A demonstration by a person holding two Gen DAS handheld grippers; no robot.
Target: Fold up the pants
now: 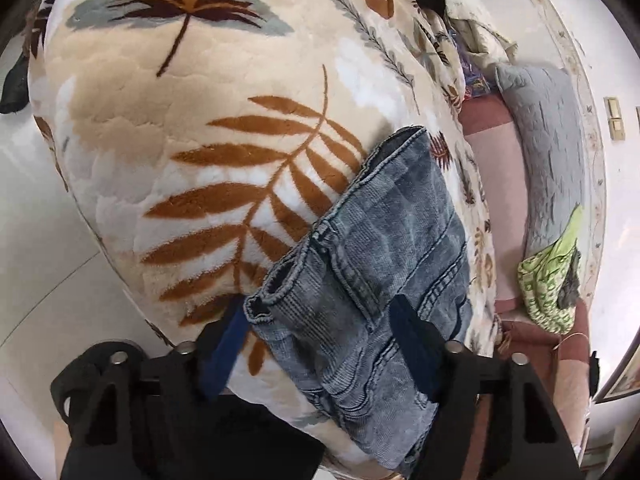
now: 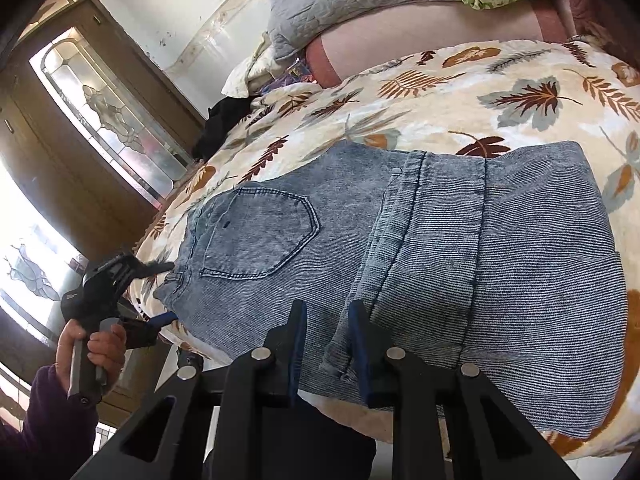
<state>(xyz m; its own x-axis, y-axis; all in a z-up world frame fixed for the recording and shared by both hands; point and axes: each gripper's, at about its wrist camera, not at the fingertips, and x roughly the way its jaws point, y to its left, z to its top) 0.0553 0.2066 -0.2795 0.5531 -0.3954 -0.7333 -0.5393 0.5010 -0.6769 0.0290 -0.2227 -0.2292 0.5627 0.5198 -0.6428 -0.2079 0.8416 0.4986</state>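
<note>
The left gripper straddles the jeans waistband with fingers apart, not yet pinching, while the right gripper clamps a folded edge between its fingers to anchor it on the blanket.

The pants are faded blue denim, ribbed and matt, with stitched seams. The blanket under them is plush, fuzzy fleece. At 10 o'clock in the right view, the door is brown wood with glossy patterned glass.
</note>
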